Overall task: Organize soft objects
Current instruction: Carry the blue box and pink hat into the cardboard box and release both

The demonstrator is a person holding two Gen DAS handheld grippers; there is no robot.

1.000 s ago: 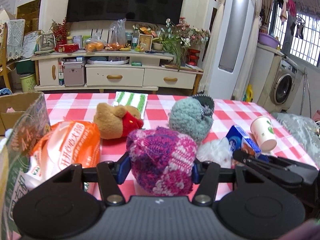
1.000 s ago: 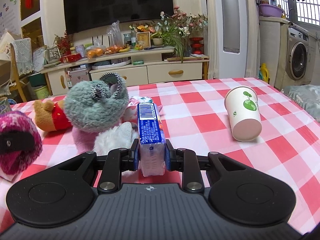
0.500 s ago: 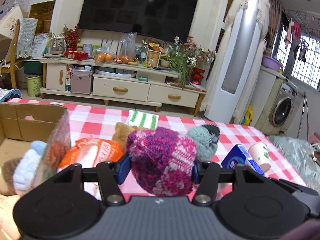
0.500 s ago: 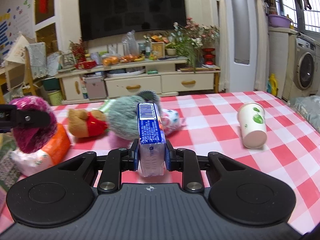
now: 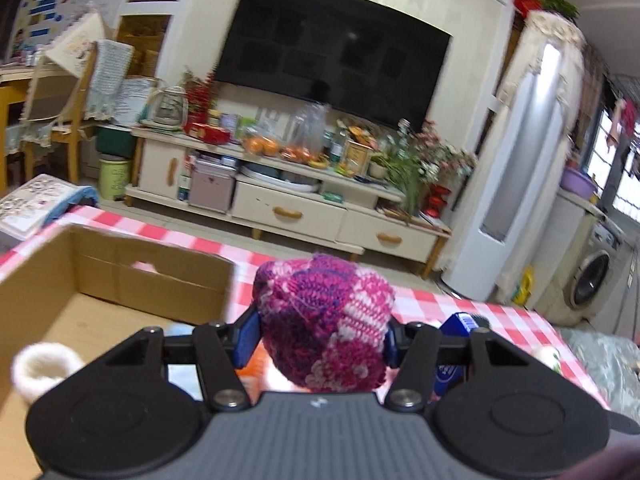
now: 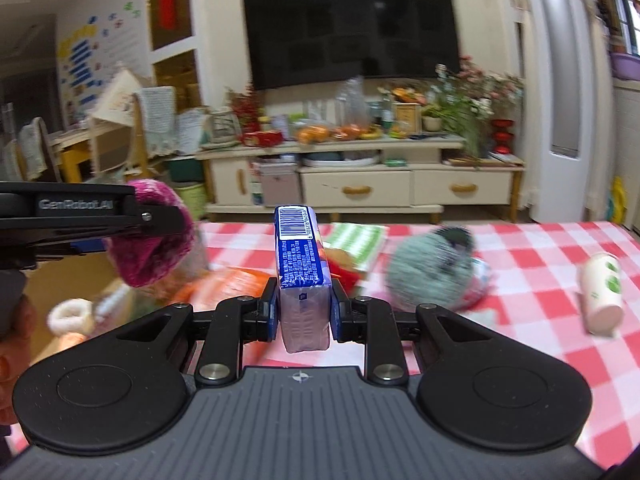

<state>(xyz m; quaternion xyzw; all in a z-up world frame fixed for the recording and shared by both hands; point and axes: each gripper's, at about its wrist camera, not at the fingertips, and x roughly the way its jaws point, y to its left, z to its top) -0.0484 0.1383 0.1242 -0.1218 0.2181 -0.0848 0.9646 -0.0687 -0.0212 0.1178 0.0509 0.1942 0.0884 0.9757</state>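
Observation:
My left gripper is shut on a pink and purple knitted hat, held in the air above the near right corner of an open cardboard box. The same hat and the left gripper's arm show at the left of the right wrist view. My right gripper is shut on a blue tissue pack, upright between the pads, above the checked table. A white knitted item lies in the box.
On the table lie a grey-green fluffy hat, an orange plastic bag, a green striped cloth and a tipped paper cup. A TV cabinet stands beyond the table's far edge.
Both grippers have risen and swung left with their loads. The cardboard box has come into the left wrist view, and the plush toys have slid right and lower.

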